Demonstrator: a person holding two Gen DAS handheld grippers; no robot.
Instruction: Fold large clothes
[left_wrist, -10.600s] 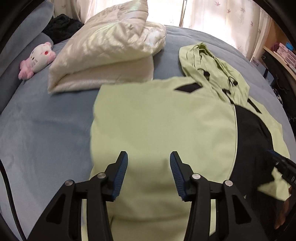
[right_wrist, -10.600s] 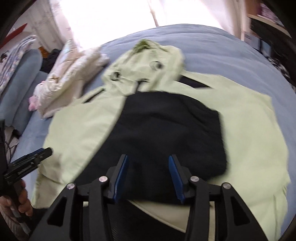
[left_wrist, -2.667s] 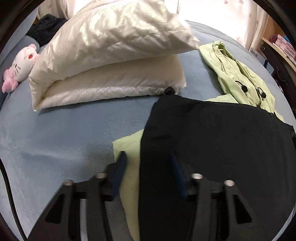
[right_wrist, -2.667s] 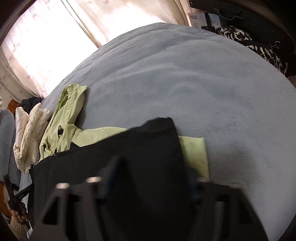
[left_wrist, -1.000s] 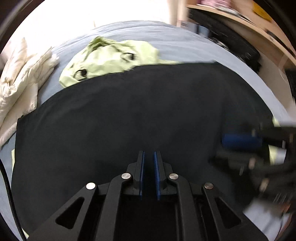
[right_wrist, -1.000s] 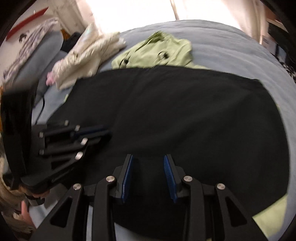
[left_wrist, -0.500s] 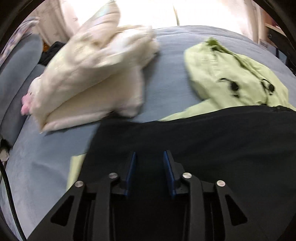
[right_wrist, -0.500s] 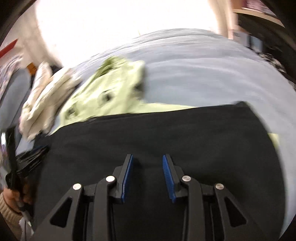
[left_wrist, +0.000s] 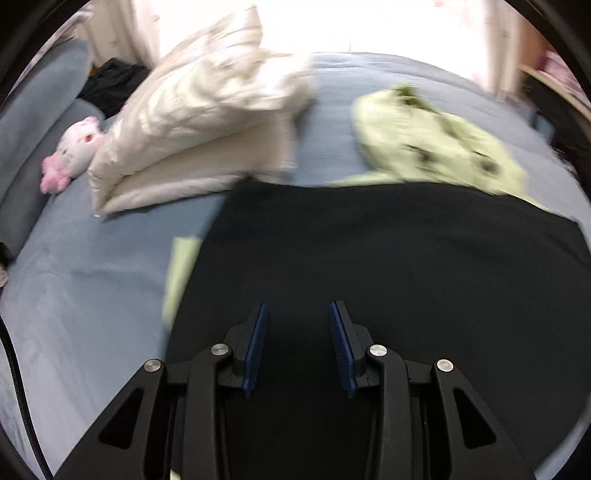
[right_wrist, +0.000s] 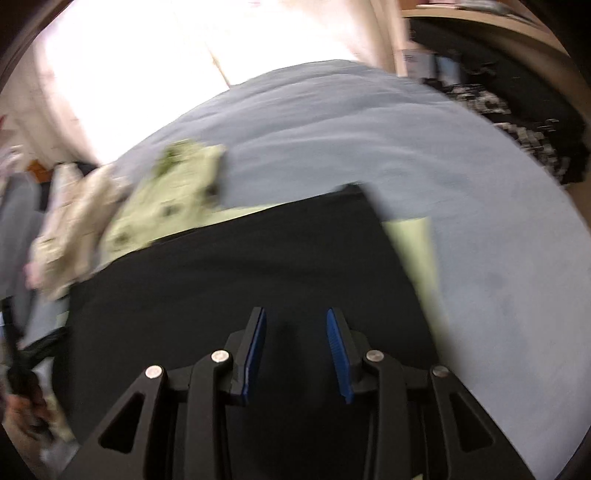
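A light green hooded jacket lies on the blue-grey bed (left_wrist: 81, 295), with its black lining (left_wrist: 369, 251) spread on top. Beyond the black panel the green hood (left_wrist: 424, 147) lies crumpled. My left gripper (left_wrist: 297, 306) hovers open over the panel's left part, nothing between its blue pads; a green strip (left_wrist: 181, 266) shows along that edge. Over the right part of the black lining (right_wrist: 240, 266) my right gripper (right_wrist: 295, 312) is open and empty too. The hood (right_wrist: 170, 195) sits far left there, and a green strip (right_wrist: 413, 251) edges the panel on the right.
A folded white puffy jacket (left_wrist: 199, 122) lies beyond the left corner, with a pink-and-white plush toy (left_wrist: 74, 151) and dark clothes (left_wrist: 110, 85) behind it. A shelf (right_wrist: 498, 48) and patterned dark cloth (right_wrist: 517, 122) stand past the bed's right side. Open bedcover (right_wrist: 498, 277) lies right.
The left jaws, shut a second ago, now stand apart. Both grippers have swung outward: the left toward the jacket's left edge, the right toward its right edge.
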